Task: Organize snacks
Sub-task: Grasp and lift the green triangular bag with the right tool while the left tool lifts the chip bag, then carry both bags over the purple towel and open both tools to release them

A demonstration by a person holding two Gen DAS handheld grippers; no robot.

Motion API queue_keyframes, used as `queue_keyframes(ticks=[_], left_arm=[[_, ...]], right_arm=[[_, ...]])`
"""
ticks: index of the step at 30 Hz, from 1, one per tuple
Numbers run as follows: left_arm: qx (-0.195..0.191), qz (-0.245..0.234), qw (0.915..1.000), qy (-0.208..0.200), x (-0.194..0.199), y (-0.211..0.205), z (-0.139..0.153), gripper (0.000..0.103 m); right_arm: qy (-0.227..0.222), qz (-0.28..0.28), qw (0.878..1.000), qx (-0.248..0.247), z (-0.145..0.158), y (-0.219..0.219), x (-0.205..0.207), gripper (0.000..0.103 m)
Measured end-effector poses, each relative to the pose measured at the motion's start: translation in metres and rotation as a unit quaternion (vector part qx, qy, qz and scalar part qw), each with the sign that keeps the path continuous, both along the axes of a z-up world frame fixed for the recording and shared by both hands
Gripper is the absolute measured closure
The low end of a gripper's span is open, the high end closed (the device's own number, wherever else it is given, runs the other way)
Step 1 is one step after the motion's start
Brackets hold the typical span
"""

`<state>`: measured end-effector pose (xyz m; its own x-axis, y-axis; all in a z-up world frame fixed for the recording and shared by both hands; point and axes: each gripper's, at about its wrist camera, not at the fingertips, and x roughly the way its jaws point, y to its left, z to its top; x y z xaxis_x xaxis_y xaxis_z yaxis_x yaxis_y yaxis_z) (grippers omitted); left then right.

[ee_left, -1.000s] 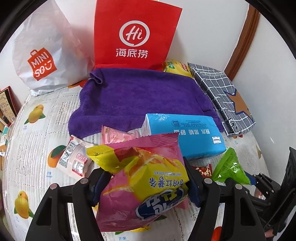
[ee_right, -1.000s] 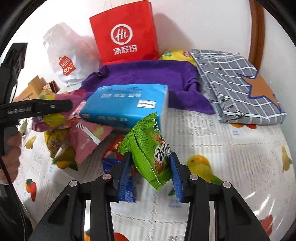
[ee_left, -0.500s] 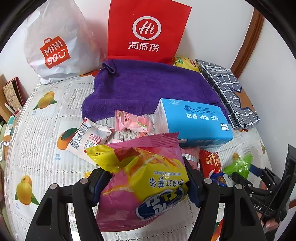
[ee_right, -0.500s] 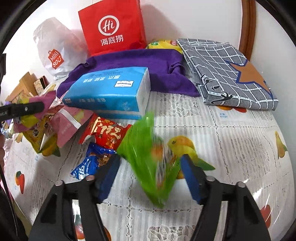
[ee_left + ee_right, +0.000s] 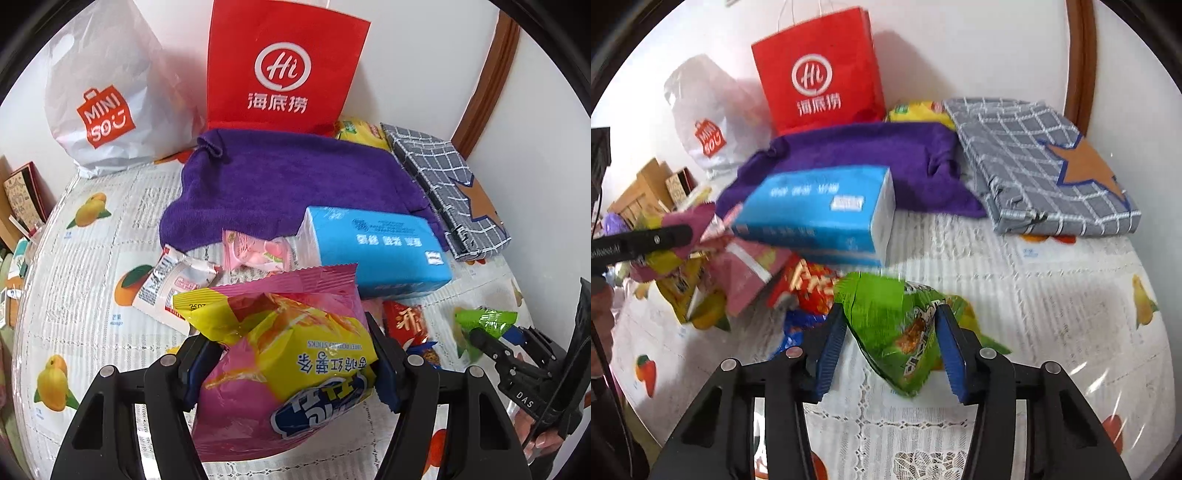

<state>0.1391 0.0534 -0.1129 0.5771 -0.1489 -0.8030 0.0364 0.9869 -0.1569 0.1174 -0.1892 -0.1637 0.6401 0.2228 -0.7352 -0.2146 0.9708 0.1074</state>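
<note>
My left gripper [image 5: 286, 343] is shut on a pink and yellow snack bag [image 5: 280, 387], held above the table. The same bag [image 5: 690, 221] shows at the left of the right wrist view. A green snack bag [image 5: 897, 332] stands between the blue pads of my right gripper [image 5: 889, 314]. Its jaws are closing, and both pads touch the bag's sides. In the left wrist view that green bag [image 5: 484, 321] pokes up at the far right. Loose on the table lie a red packet [image 5: 809, 284], a blue packet [image 5: 798, 321], a small pink packet [image 5: 255, 251] and a white one [image 5: 173, 284].
A blue tissue pack [image 5: 376, 247] lies mid-table in front of a purple towel [image 5: 288, 184]. Against the back wall stand a red paper bag [image 5: 280, 70] and a white shopping bag [image 5: 107, 92]. A grey checked cloth [image 5: 450, 192] and a yellow packet [image 5: 358, 129] sit at the back right.
My right jaws opened wide, the green bag slipped and turned between them, and now they have come in on it again. My left gripper kept its hold on the pink and yellow bag.
</note>
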Motion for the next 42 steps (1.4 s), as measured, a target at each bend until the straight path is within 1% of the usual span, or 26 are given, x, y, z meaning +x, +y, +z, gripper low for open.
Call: queue_keyframes(ticks=[5,11,15,19,33,42], left_arm=[[0.001,-0.007,0.9999,-0.012,-0.001,-0.005,0.018,0.034],[-0.001,-0.014,0.9997,-0.022,0.007,-0.009,0.034,0.034],[0.0,-0.017,0.9995,-0.025,0.018,-0.012,0.044,0.034],[0.001,-0.019,0.9994,-0.03,0.03,-0.013,0.051,0.034],[0.007,-0.004,0.9992,-0.04,0.08,0.005,0.068,0.034],[0.009,0.003,0.9991,-0.042,0.119,0.018,0.069,0.034]], right_arm=[[-0.009,-0.005,1.0,0.005,0.018,0.001,0.002,0.055],[-0.028,-0.011,1.0,0.007,0.048,0.006,0.011,0.055],[-0.04,-0.008,0.999,0.006,0.069,0.015,0.023,0.055],[-0.049,0.0,0.999,0.004,0.083,0.025,0.039,0.055],[-0.063,0.009,0.998,-0.005,0.11,0.05,0.112,0.055],[-0.065,0.011,0.998,-0.012,0.11,0.055,0.159,0.055]])
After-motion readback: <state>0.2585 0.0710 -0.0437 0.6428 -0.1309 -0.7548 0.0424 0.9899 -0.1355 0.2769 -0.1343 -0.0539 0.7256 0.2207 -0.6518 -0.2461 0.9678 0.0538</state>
